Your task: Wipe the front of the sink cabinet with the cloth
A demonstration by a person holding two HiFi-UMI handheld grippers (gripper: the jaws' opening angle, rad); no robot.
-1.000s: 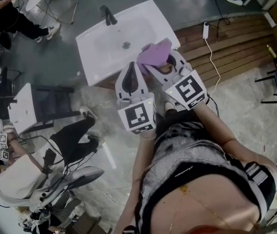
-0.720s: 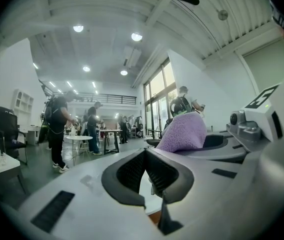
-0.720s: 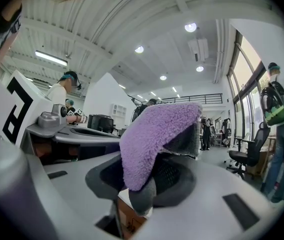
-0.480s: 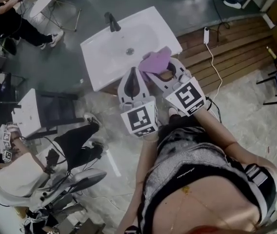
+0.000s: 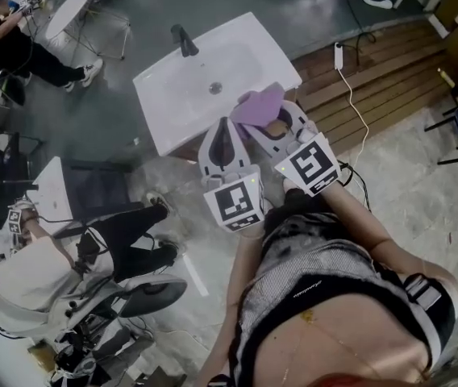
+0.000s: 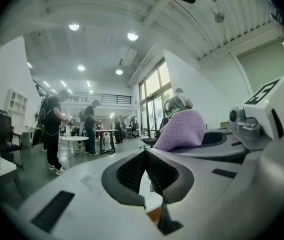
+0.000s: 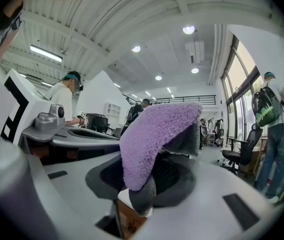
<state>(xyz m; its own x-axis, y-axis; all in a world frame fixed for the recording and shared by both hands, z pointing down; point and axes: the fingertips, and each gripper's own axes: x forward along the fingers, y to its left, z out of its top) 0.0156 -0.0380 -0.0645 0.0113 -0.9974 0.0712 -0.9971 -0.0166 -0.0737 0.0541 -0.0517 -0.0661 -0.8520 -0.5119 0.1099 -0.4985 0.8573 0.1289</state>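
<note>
A white sink top (image 5: 182,95) with a black faucet (image 5: 185,40) stands in front of me. The cabinet front beneath it is almost wholly hidden from above. My right gripper (image 5: 271,119) is shut on a purple cloth (image 5: 257,103) and holds it over the sink's near right edge. In the right gripper view the cloth (image 7: 152,134) drapes over the jaws of the right gripper (image 7: 154,171). My left gripper (image 5: 222,131) hangs beside it to the left, by the sink's near edge. Its pads (image 6: 132,171) meet with nothing between them, and the cloth (image 6: 182,130) shows to the right.
Wooden steps (image 5: 374,63) with a white power strip (image 5: 339,53) lie right of the sink. A black chair (image 5: 92,184) and a small white table (image 5: 47,192) stand to the left, near a seated person (image 5: 27,285). A round table (image 5: 68,2) is at the far left.
Both grippers and the cloth keep their place at the sink's near edge. The head view has shifted slightly, and the seated person at the left has drawn their legs in.
</note>
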